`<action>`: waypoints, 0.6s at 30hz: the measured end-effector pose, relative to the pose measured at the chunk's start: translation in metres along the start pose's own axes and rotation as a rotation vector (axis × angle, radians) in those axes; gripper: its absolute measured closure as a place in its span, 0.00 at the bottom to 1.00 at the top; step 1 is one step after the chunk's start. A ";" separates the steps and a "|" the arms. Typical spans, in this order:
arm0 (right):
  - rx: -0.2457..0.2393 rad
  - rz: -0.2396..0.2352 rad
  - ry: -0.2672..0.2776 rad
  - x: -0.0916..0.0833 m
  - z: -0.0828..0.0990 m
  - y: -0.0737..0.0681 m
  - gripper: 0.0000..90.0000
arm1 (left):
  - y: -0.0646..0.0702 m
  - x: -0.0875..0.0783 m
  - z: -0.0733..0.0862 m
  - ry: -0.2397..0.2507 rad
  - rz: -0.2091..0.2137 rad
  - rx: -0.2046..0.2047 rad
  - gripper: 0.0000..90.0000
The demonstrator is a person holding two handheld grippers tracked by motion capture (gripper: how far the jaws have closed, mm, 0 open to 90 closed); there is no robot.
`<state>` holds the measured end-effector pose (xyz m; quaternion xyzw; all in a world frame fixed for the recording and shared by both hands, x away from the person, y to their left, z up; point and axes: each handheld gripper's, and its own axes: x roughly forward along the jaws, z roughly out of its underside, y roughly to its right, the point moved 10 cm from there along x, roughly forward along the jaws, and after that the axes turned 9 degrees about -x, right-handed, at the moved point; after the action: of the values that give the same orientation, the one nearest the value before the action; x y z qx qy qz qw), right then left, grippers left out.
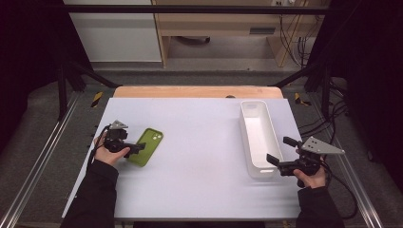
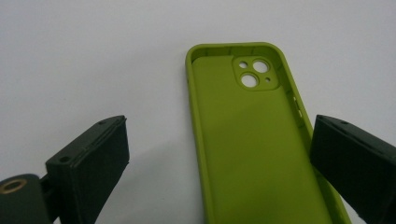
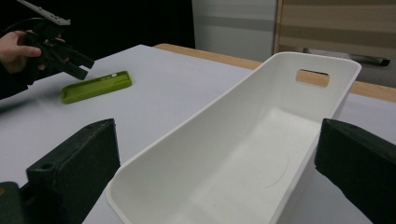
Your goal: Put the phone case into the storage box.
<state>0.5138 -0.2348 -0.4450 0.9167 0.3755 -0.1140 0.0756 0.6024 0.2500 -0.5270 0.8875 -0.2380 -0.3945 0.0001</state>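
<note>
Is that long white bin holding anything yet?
Empty. The bin shows a bare white floor; the green case lies out on the table.

from my station i see a white desk (image 1: 199, 190) with a wooden far edge, grey floor (image 1: 43, 123) around it, black frame bars (image 1: 190, 8), and pale wooden furniture (image 1: 214, 23) behind.

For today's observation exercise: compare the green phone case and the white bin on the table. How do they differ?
Colour: the phone case is olive green; the bin is white.
Depth: the phone case is a shallow shell with camera cutouts; the bin is much deeper, with a handle slot in its end wall.
Place: the phone case lies by the left tool, the bin by the right tool.
Both lie open side up and empty.
</note>
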 end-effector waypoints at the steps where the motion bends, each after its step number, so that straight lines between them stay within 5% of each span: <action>1: 0.000 0.002 -0.001 0.000 0.000 0.000 0.01 | 0.000 0.000 0.000 -0.001 -0.003 -0.001 0.06; 18: 0.004 0.003 0.000 0.000 0.000 0.000 0.01 | -0.002 0.003 0.007 -0.040 -0.045 -0.002 0.26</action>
<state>0.5138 -0.2349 -0.4448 0.9172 0.3742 -0.1148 0.0742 0.6003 0.2516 -0.5346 0.8847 -0.2176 -0.4121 -0.0127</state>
